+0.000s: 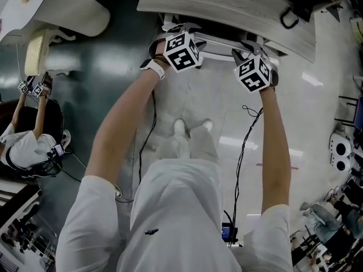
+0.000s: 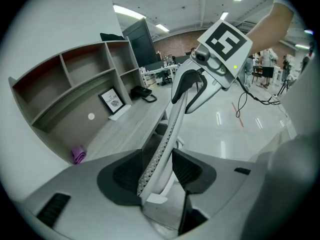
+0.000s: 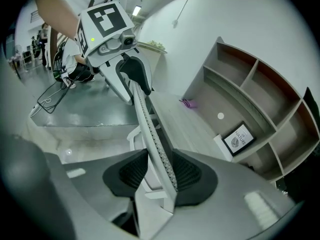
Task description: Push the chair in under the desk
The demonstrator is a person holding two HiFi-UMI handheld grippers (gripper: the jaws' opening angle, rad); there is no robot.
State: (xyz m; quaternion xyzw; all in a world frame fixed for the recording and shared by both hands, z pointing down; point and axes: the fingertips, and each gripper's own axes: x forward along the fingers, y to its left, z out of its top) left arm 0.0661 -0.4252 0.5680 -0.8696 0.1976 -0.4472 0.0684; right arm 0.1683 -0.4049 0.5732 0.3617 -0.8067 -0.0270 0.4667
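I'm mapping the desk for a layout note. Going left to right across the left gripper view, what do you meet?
Purple cloth, framed picture, black object, right tongs clamped on the chair back.

Frame (image 3: pixel 239 139) on the desk (image 3: pixel 192 126) back ledge is showing "NATURE" in capitals; the smaller line above it is staying too small to read. The same frame (image 2: pixel 113 100) is showing the word faintly in the left gripper view. Left gripper cube (image 1: pixel 182 51) and right gripper cube (image 1: pixel 253 72) are carrying black-and-white square code markers.
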